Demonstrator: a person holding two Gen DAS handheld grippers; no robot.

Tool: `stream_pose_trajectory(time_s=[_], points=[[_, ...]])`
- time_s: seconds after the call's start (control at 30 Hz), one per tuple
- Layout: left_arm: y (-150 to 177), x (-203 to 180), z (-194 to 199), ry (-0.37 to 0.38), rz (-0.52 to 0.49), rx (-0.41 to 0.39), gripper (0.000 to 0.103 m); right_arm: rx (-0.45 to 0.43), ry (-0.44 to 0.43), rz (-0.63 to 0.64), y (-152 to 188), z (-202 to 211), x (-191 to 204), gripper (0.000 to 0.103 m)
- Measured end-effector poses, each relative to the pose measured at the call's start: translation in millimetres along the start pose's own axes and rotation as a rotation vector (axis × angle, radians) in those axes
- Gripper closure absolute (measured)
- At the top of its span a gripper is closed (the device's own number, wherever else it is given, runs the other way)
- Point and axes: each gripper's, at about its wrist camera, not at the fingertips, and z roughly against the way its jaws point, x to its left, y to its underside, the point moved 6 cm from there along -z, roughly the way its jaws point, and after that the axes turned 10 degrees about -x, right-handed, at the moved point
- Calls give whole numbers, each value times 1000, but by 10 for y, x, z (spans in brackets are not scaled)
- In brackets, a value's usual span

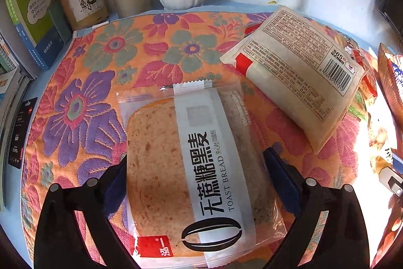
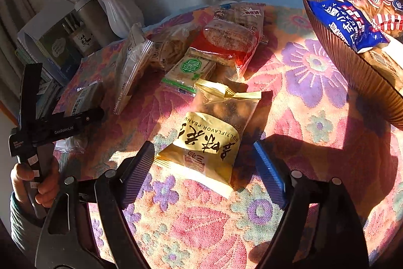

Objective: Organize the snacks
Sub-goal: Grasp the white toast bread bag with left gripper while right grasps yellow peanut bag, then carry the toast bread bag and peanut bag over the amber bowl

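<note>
Flowered cloth [image 1: 105, 47] (orange) carries toast bread [image 1: 186, 163], peanuts [image 2: 214, 140].

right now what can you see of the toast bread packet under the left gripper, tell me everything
The toast bread packet is a clear plastic wrapper showing a speckled, pale brown slice, with a white band down its middle printed in black characters and "TOAST BREAD", an oval seed-like logo and a red brand patch near the lower end. Its far edge has a crimped seal. It lies flat on the floral cloth, apart from the cream packet beyond it. The left gripper straddles it with jaws open; the left pad sits at its edge, the right stands clear.
</note>
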Motion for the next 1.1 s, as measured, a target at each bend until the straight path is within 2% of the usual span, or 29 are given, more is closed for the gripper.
stream_pose_trajectory(time_s=[0.03,0.07,0.13,0.27,0.4,0.5,0.57,0.6,0.63,0.73,0.9,0.97,1.1], points=[[3,11,40,7,-4,-4,26,-3,-12,-15,-3,6,-13,21],[19,47,74,9,-1,-8,30,-3,-22,-29,-1,10,-22,20],[81,89,139,41,30,-19,31,-9,-40,-55,-1,30,-46,15],[229,84,335,100,56,-71,31,-11,-34,-67,-1,50,-68,11],[202,42,467,168,74,-138,31,13,40,-17,-8,-56,22,9],[191,15,456,149,57,-142,31,30,138,34,-22,-163,97,9],[192,-16,456,132,34,-146,31,29,204,75,-18,-204,147,17],[198,-35,467,126,21,-152,31,23,229,99,-12,-202,178,27],[207,-54,490,119,9,-159,31,15,241,122,3,-186,209,43],[212,-67,507,103,-13,-167,31,3,212,163,84,-88,300,50],[229,-105,545,80,-34,-165,31,-21,165,216,361,268,356,54],[253,-200,660,121,-40,-183,32,-49,153,219,461,464,306,55],[236,-638,959,247,-63,-222,32,-73,168,132,486,747,-8,57]])
